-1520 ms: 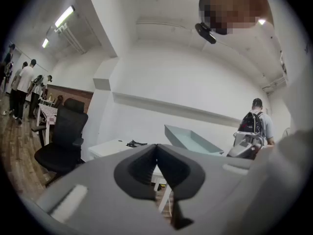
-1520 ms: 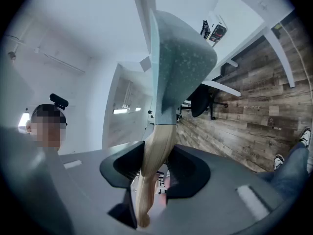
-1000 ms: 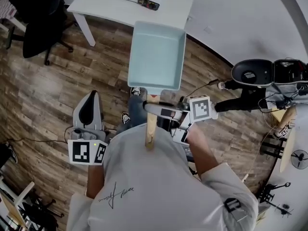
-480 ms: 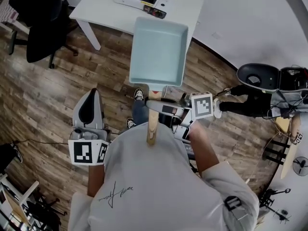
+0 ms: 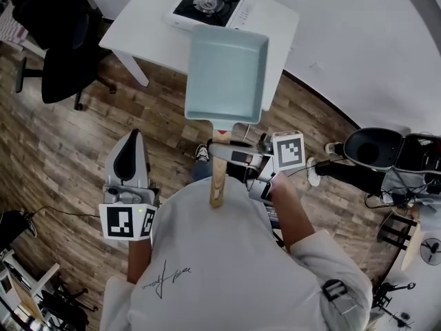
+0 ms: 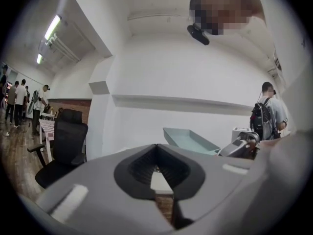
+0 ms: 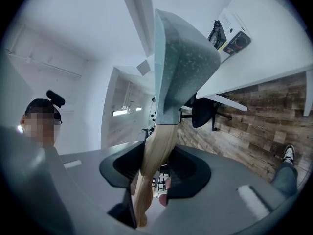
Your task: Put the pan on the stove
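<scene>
Pan (image 5: 226, 74) now overlaps table (image 5: 145, 26) — nearer stove (image 5: 207, 4).

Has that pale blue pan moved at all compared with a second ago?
Yes. In the head view the pan has advanced toward the white table: its far edge, earlier barely at the table's near edge, now reaches almost to the stove.

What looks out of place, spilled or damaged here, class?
Nothing stands out. The empty pale blue rectangular pan hangs by its wooden handle in the right gripper, and the white gas stove sits on the white table.
</scene>
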`<state>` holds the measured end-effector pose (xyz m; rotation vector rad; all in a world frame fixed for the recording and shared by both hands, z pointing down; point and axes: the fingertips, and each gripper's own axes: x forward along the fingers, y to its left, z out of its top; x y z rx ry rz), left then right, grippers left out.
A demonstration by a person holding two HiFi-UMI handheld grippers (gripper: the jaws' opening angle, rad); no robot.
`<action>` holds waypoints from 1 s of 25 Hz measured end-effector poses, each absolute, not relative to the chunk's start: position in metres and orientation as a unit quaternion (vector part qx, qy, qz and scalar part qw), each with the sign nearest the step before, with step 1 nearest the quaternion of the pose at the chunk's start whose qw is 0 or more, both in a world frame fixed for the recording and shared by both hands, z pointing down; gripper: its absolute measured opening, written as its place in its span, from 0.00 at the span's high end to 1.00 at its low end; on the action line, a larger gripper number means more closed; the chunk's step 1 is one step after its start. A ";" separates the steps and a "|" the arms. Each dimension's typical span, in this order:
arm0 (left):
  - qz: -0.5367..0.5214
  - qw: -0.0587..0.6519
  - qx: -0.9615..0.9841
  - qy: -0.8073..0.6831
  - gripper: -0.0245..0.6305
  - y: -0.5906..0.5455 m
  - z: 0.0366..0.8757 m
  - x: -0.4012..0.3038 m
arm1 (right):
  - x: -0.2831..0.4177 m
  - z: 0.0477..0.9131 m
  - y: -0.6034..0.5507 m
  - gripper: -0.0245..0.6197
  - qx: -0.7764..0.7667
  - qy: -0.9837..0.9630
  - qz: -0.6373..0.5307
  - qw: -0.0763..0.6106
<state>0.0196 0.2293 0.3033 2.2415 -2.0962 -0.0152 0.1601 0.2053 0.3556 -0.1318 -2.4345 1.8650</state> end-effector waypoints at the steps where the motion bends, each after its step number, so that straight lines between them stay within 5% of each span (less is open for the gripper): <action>1: -0.005 0.035 0.728 -0.684 0.96 0.222 0.303 0.019 | 0.160 0.357 0.198 0.75 -0.044 -0.794 0.605 0.038; 25: -0.017 0.096 0.754 -0.650 0.96 0.094 0.339 0.014 | 0.139 0.368 0.097 0.74 -0.019 -0.790 0.612 0.023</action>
